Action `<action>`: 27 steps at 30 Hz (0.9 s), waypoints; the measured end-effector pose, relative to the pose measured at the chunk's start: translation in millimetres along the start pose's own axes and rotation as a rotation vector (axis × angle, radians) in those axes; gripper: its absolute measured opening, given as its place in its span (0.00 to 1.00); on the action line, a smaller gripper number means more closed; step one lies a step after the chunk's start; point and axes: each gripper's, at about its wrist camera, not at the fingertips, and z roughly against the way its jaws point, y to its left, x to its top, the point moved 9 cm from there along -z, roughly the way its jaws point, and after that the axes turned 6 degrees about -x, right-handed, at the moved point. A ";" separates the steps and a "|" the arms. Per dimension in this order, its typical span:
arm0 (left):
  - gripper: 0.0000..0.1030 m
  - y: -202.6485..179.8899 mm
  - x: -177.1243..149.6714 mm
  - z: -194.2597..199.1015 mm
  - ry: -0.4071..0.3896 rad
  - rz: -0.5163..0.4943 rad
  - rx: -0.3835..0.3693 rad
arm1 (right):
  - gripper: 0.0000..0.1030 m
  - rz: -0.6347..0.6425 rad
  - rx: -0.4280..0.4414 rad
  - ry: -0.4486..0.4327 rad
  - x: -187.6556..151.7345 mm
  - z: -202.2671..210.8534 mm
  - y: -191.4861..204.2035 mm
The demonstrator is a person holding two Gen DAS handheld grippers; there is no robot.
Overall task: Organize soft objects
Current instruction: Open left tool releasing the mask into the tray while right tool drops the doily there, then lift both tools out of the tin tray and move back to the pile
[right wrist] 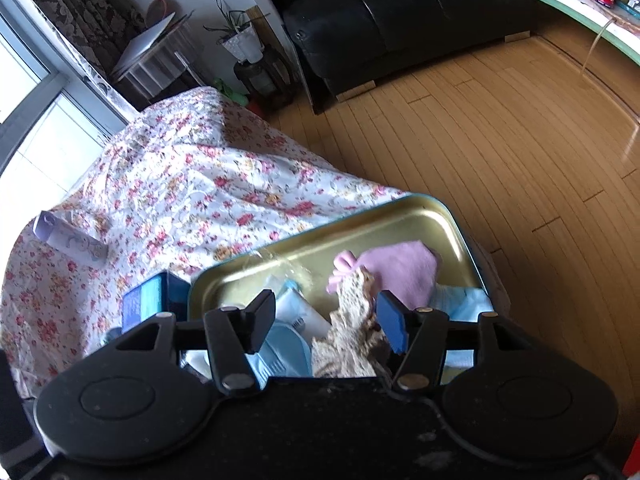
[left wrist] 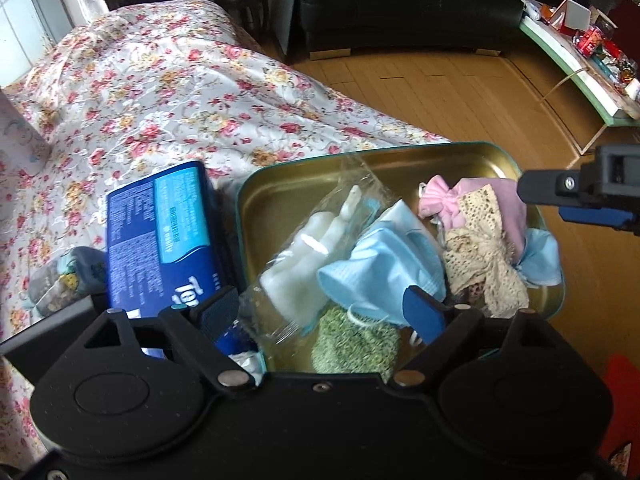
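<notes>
Floral bedspread (left wrist: pixel 168 92) covers a bed beside a wooden floor (right wrist: pixel 500 128), with a black sofa (left wrist: pixel 400 4) against the far wall. At the bed's near edge sits a gold-lined metal tin (left wrist: pixel 288 192), rimmed in teal. Touching the tin's left wall lies a dark blue tissue box (left wrist: pixel 160 240); white letters "Te" show on it, the small print too fine to read.

Inside the tin are soft items: a pale blue face mask (left wrist: pixel 380 268) in the middle, a bagged white glove (left wrist: pixel 308 256) to its left, cream lace (left wrist: pixel 484 256) and a pink cloth (left wrist: pixel 508 208) at the right, and a green knitted piece (left wrist: pixel 352 344) at the near wall.

Left gripper (left wrist: pixel 320 312) hangs over the tin's near edge, jaws spread wide and grasping nothing; the clear bag and mask lie between them. Right gripper (right wrist: pixel 328 320) hovers over the tin's right half, jaws partly apart, the lace between them and touching the blue pad of the right-hand finger, not clamped.
</notes>
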 end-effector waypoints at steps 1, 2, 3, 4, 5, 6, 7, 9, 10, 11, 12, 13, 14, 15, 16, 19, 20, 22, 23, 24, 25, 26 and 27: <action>0.83 1.8 -1.7 1.7 -0.002 0.003 0.006 | 0.54 0.005 -0.008 0.003 -2.9 0.2 -0.2; 0.83 3.6 -3.2 3.3 -0.004 0.007 0.011 | 0.54 0.009 -0.013 0.006 -5.0 -0.1 -0.6; 0.83 5.6 -5.0 5.2 -0.007 0.012 0.014 | 0.54 0.011 -0.017 0.010 -7.2 0.3 -0.7; 0.83 7.6 -6.8 7.2 -0.010 0.017 0.017 | 0.54 0.014 -0.020 0.014 -10.0 0.8 -0.4; 0.83 10.0 -8.5 9.0 -0.013 0.023 0.020 | 0.55 0.018 -0.022 0.017 -12.3 1.4 0.1; 0.83 12.7 -10.3 11.0 -0.016 0.029 0.024 | 0.54 0.021 -0.025 0.020 -15.0 2.1 0.8; 0.83 15.2 -11.9 12.8 -0.019 0.033 0.030 | 0.54 0.026 -0.029 0.021 -17.7 3.1 1.7; 0.83 21.4 -15.7 16.7 -0.026 0.041 0.045 | 0.55 0.038 -0.037 0.023 -22.4 5.2 4.1; 0.83 24.8 -17.9 18.8 -0.031 0.045 0.053 | 0.55 0.045 -0.043 0.024 -24.9 6.5 6.1; 0.83 28.6 -20.4 21.3 -0.035 0.048 0.061 | 0.55 0.051 -0.048 0.024 -27.1 7.6 7.6; 0.83 32.6 -23.2 23.7 -0.038 0.053 0.070 | 0.55 0.058 -0.053 0.025 -29.4 8.7 9.4; 0.83 37.3 -26.3 26.3 -0.042 0.060 0.078 | 0.55 0.065 -0.055 0.027 -31.9 9.9 11.7; 0.83 42.8 -30.2 29.1 -0.044 0.069 0.086 | 0.55 0.073 -0.057 0.029 -35.1 11.3 14.0; 0.83 48.8 -34.5 31.8 -0.045 0.080 0.093 | 0.55 0.080 -0.058 0.032 -38.7 12.5 16.6; 0.83 55.5 -39.3 34.6 -0.047 0.093 0.100 | 0.55 0.088 -0.058 0.036 -41.9 13.4 19.5; 0.83 78.8 -54.5 42.5 -0.047 0.135 0.125 | 0.55 0.119 -0.057 0.052 -55.3 15.5 30.8; 0.83 87.9 -59.9 45.2 -0.047 0.152 0.135 | 0.55 0.132 -0.055 0.059 -60.0 15.7 35.4; 0.83 107.2 -71.1 52.3 -0.052 0.192 0.159 | 0.56 0.162 -0.050 0.076 -70.6 15.5 45.2; 0.83 117.5 -76.3 56.2 -0.055 0.213 0.169 | 0.56 0.177 -0.047 0.085 -76.5 15.4 50.8; 0.83 128.1 -80.7 59.8 -0.059 0.234 0.177 | 0.56 0.195 -0.043 0.095 -83.2 15.1 57.3; 0.83 139.0 -83.7 63.7 -0.063 0.254 0.186 | 0.56 0.211 -0.040 0.104 -88.4 14.5 62.8; 0.83 149.8 -85.9 67.6 -0.071 0.273 0.199 | 0.56 0.228 -0.036 0.115 -94.8 14.1 69.8; 0.83 162.0 -87.0 72.8 -0.082 0.293 0.215 | 0.56 0.245 -0.032 0.124 -100.7 13.6 77.4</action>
